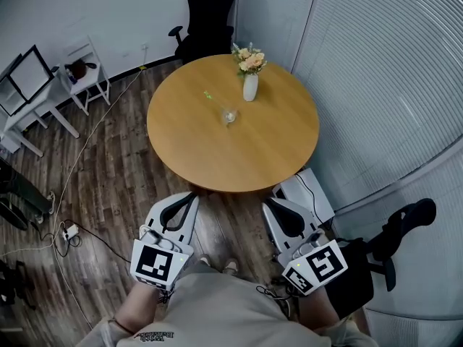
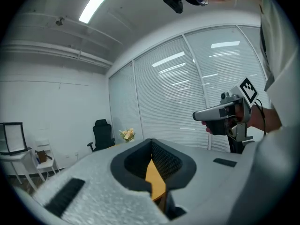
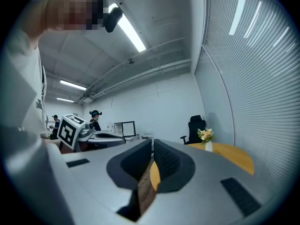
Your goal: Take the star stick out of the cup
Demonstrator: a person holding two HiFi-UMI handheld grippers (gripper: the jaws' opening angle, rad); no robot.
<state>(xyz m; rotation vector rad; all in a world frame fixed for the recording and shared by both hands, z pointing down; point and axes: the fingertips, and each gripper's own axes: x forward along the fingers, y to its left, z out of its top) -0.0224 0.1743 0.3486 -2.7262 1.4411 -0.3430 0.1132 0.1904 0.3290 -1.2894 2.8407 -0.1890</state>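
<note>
Grippers come nearest: the left gripper [image 1: 185, 202] and right gripper [image 1: 275, 210] both have jaws pressed together on nothing, short of the round wooden table [image 1: 275, 147]. Farther out, the thin green star stick [image 1: 212, 98] leans in the small clear glass cup [image 1: 229, 116], near a white flower vase [image 1: 250, 87]. A slanted pull would likely tip the light, unsteadied cup.

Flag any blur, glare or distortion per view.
Head view: even light, sharp, but the cup is tiny and the star stick only a faint green streak. Left gripper view: heavy fisheye, dark corners, ceiling light blown out, the left gripper soft up close. Right gripper view: same fisheye; blinds bow.
</note>
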